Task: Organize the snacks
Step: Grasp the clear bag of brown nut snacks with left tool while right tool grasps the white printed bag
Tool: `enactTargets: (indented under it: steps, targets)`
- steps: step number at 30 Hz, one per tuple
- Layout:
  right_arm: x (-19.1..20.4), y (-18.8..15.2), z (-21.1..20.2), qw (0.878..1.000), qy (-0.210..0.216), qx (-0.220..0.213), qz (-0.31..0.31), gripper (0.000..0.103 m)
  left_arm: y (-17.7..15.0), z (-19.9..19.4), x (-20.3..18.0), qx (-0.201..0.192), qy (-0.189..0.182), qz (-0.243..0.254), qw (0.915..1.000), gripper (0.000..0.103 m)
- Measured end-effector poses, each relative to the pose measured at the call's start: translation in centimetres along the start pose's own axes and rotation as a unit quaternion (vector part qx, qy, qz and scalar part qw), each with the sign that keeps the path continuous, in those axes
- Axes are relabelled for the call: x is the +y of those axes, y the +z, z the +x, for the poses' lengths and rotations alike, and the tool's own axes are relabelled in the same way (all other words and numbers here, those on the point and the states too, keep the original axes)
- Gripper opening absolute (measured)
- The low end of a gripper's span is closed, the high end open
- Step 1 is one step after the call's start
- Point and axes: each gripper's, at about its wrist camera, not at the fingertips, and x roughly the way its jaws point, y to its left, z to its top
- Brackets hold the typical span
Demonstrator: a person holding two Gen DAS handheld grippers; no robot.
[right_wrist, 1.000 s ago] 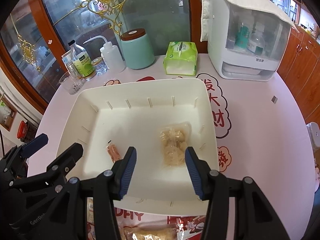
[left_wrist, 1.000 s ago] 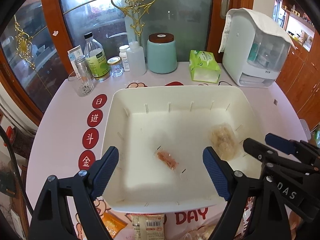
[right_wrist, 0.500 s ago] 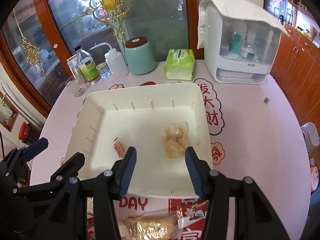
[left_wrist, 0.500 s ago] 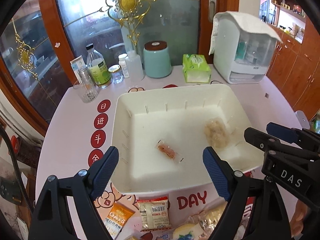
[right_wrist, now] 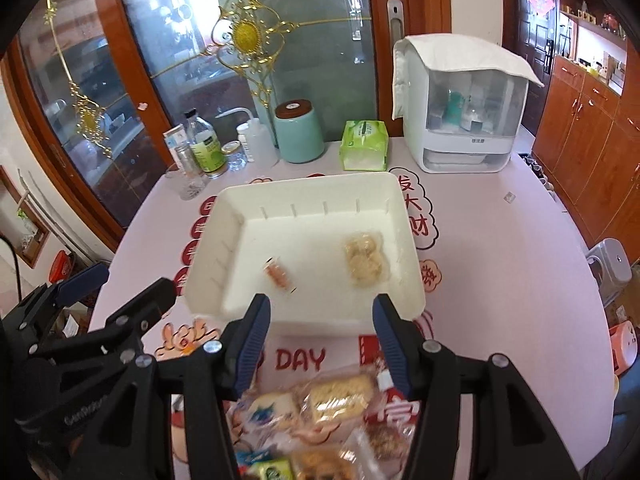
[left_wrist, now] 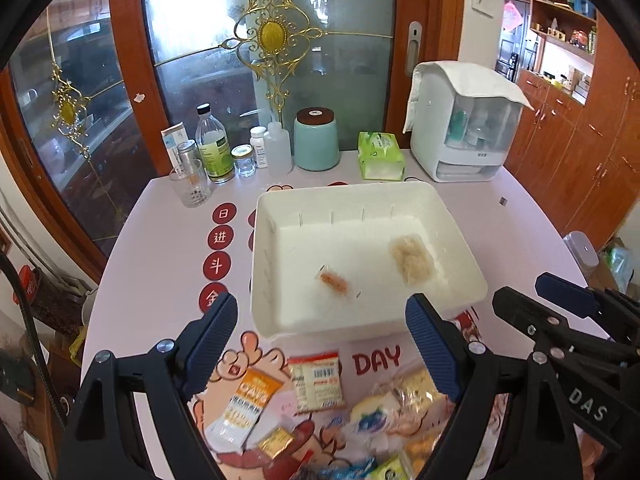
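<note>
- Here, a heap of wrapped snacks [left_wrist: 360, 420] lies on the tablecloth right under both grippers: glossy, crinkled plastic packets, flat and pillow-shaped.
- Between the left gripper's fingers sit an orange-and-white sachet [left_wrist: 244, 408], a pale rectangular packet with a barcode [left_wrist: 318, 382] and a small gold foil square [left_wrist: 276, 442].
- Below the right gripper, a clear bag of yellowish crackers [right_wrist: 340, 398] and a soft bun with a blue print [right_wrist: 268, 414] overlap.
- Ahead of both grippers stands a white plastic bin [left_wrist: 280, 328], rectangular, smooth-walled, with short ribs along its inner sides.
- Inside it lie two items, apart from each other: a small clear wrapper holding a reddish stick [left_wrist: 334, 280] and a clear bag of beige, lumpy pieces [left_wrist: 412, 260] nearer the bin's right wall.
- The left gripper [left_wrist: 322, 344] hangs over the packets, its ridged blue pads spread wide, holding nothing.
- The right gripper [right_wrist: 320, 338] hovers at the bin's near edge, jaws parted moderately, also holding nothing.
- Beyond the bin, at the table's far edge: a round teal jar with a brown lid [left_wrist: 316, 138], a green tissue pack [left_wrist: 380, 156], a boxy white dispenser draped with cloth [left_wrist: 464, 136], and a cluster of bottles [left_wrist: 214, 148].
- The tablecloth [left_wrist: 160, 248] is pale pink with red printed characters.
</note>
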Motion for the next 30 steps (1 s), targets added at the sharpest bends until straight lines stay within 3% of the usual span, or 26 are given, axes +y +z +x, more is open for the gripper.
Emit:
enactTargets:
  steps: [9, 16, 25, 30]
  targets:
    - [2.8, -4.6, -5.2, 0.999, -0.008, -0.041, -0.025, 0.054, -4.2, -4.4, 0.8, -0.013, -0.015, 0.025, 0.9995, 0.085]
    - [2.8, -8.8, -7.9, 0.997, -0.02, -0.071, -0.021, 0.054, -8.4, -6.7, 0.2, -0.009, -0.035, 0.049, 0.9981, 0.089]
    - [0.1, -14.5, -8.5, 0.999, -0.028, -0.007, 0.015, 0.056, -13.8, -6.1, -1.0, 0.023, -0.068, 0.076, 0.9945, 0.091]
    - [-1.6, -17.5, -8.3, 0.998, -0.04, 0.016, 0.041, 0.058, -17.4, -4.2, -1.4, 0.059, -0.064, 0.089, 0.9923, 0.091]
